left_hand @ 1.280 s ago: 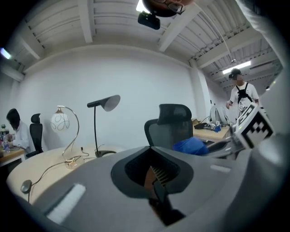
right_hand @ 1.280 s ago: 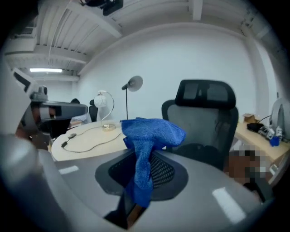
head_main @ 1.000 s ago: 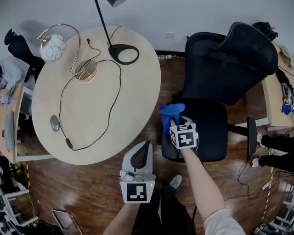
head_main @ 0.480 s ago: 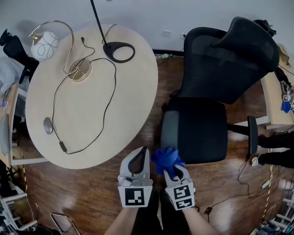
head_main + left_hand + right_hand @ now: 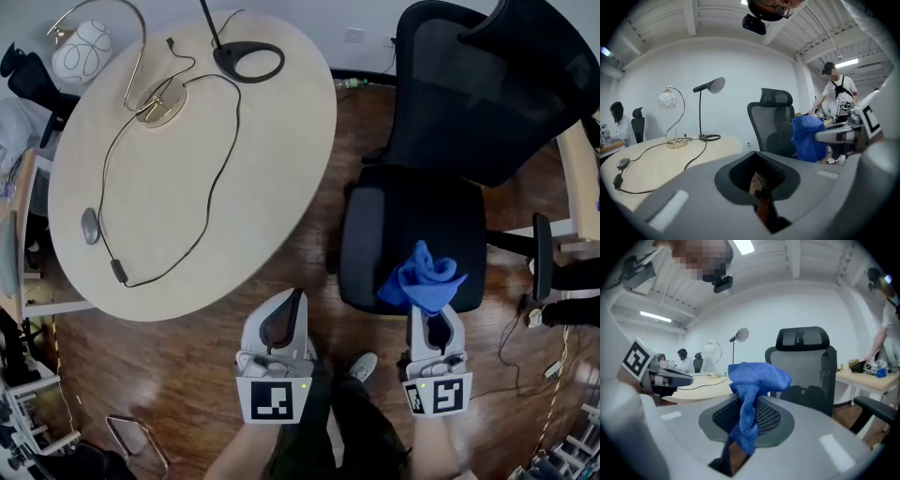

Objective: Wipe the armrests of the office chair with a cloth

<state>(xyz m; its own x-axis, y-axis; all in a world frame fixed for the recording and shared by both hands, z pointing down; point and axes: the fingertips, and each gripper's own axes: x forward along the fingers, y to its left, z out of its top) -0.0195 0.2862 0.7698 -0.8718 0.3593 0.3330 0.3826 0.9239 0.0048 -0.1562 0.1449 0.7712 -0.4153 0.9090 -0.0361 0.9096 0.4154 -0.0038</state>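
Note:
The black office chair (image 5: 422, 225) stands right of the round table, with its left armrest (image 5: 353, 253) and right armrest (image 5: 541, 255) on either side of the seat. A crumpled blue cloth (image 5: 422, 279) hangs over the seat's front edge, pinched in my right gripper (image 5: 429, 319), which is shut on it. In the right gripper view the cloth (image 5: 758, 373) drapes down between the jaws, and the chair back (image 5: 801, 362) lies ahead. My left gripper (image 5: 286, 314) is held low beside the right one, shut and holding nothing. Neither gripper touches an armrest.
The round beige table (image 5: 187, 178) at left carries a black lamp base (image 5: 248, 61), a gold lamp with a white globe (image 5: 80, 47), a cable and a grey mouse (image 5: 89, 225). A standing person (image 5: 839, 98) is behind the chair. Another desk edge (image 5: 581, 178) is at right.
My right gripper has pulled the cloth off the left armrest, back toward me and then right, to the seat's front edge. The left gripper has stayed shut and low.

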